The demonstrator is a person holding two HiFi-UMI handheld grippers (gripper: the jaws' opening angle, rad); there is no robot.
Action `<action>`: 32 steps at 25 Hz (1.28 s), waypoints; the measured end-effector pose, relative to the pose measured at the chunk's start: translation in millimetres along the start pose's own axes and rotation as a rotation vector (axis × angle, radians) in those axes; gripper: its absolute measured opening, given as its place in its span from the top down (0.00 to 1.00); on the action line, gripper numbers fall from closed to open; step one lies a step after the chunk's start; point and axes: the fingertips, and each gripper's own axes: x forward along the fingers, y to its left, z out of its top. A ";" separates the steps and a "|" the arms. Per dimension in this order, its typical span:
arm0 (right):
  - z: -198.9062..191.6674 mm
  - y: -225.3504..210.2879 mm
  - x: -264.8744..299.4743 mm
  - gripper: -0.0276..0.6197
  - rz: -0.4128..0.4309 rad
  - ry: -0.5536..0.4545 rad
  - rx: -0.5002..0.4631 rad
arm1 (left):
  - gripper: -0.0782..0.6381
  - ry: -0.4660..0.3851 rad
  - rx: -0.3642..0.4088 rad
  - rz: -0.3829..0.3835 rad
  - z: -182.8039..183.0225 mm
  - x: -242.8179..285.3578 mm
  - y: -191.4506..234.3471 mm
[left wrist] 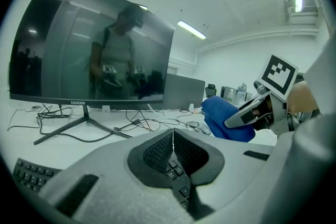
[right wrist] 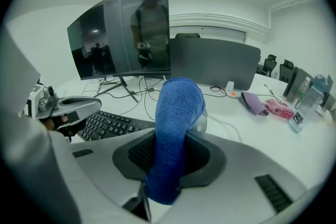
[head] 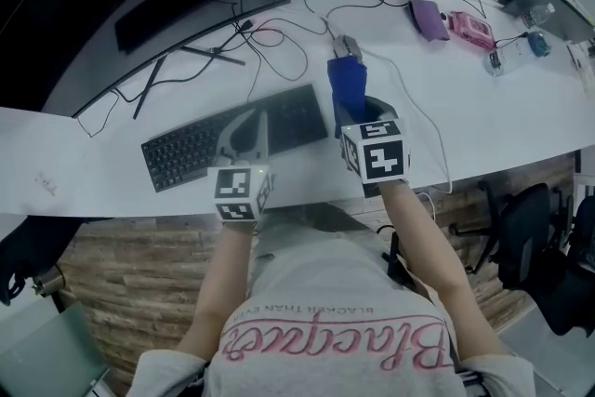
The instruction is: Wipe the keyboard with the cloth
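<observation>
Right gripper [right wrist: 169, 157] pinching cloth [right wrist: 176, 107], beside keyboard [head: 186, 149] edge

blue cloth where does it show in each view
Head view: blue cloth at centre, in the right gripper, just off the keyboard's right end.
Left gripper view: right of centre, held by the right gripper.
Right gripper view: dead centre, clamped upright.
Shared landmark: the keyboard, lower left in both gripper views.
</observation>
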 end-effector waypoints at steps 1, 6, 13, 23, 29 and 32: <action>6.4 3.6 -5.2 0.80 0.002 -0.021 0.001 | 0.88 -0.012 -0.004 0.004 4.2 -3.9 3.9; 49.2 37.5 -34.7 0.80 0.069 -0.176 0.010 | 0.88 -0.066 -0.013 0.011 25.7 -27.1 19.5; 97.9 94.3 -66.8 0.80 0.176 -0.355 -0.040 | 0.88 -0.103 0.028 0.052 42.5 -59.4 43.2; 119.8 163.3 -81.7 0.80 0.307 -0.514 -0.089 | 0.88 -0.197 0.096 0.067 78.6 -99.0 55.0; 129.9 194.9 -85.5 0.80 0.326 -0.619 -0.126 | 0.88 -0.257 0.172 0.083 96.8 -113.2 54.8; 132.4 204.6 -86.4 0.80 0.334 -0.651 -0.155 | 0.88 -0.277 0.191 0.098 100.3 -117.6 57.1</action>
